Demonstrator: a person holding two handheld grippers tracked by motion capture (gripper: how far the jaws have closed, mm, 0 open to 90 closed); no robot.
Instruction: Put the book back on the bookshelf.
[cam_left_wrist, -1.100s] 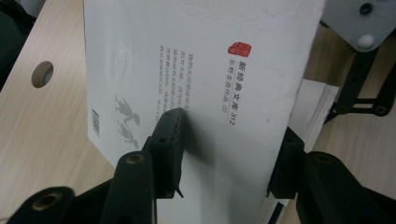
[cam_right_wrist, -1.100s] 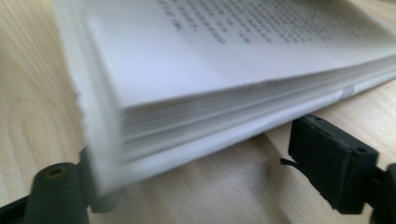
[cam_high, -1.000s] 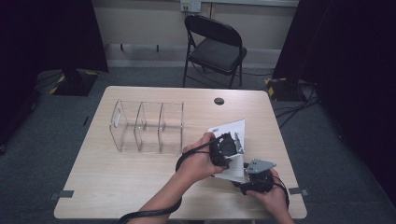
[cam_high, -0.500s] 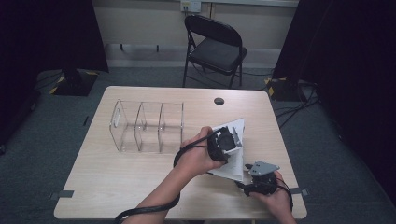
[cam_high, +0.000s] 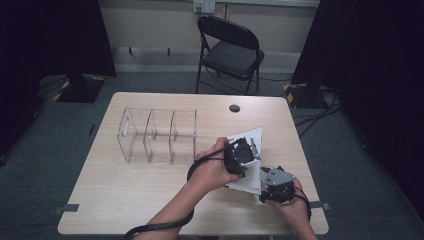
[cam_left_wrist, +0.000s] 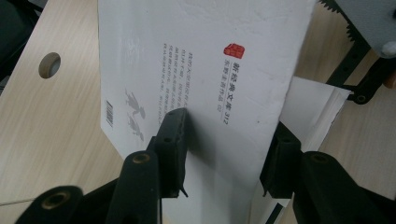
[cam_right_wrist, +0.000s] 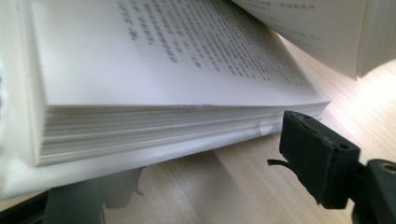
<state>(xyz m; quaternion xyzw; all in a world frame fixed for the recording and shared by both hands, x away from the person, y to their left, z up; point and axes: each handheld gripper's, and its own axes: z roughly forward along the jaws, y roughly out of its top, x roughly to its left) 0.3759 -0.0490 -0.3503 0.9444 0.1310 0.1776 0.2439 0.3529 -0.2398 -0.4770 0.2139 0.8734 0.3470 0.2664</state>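
Observation:
A white paperback book (cam_high: 248, 138) stands half open on the wooden table (cam_high: 125, 200). Its back cover (cam_left_wrist: 210, 70), with a red seal and a barcode, is tilted up. My left gripper (cam_high: 240, 152) is shut on this raised part, one jaw on the cover's face and the other at its right edge (cam_left_wrist: 224, 149). My right gripper (cam_high: 265, 176) sits low at the book's near corner. In the right gripper view its jaws (cam_right_wrist: 196, 182) stand open around the lower stack of pages (cam_right_wrist: 163, 121) without pressing it, and they have just closed a little.
A clear acrylic organiser (cam_high: 157, 135) with three compartments stands left of the book. A round cable hole (cam_high: 234, 108) is at the table's far edge, and a black folding chair (cam_high: 230, 50) stands beyond it. The table's right edge is close to my right hand.
My right hand has slid slightly toward the table's near right corner. The left gripper and the raised cover have stayed in place.

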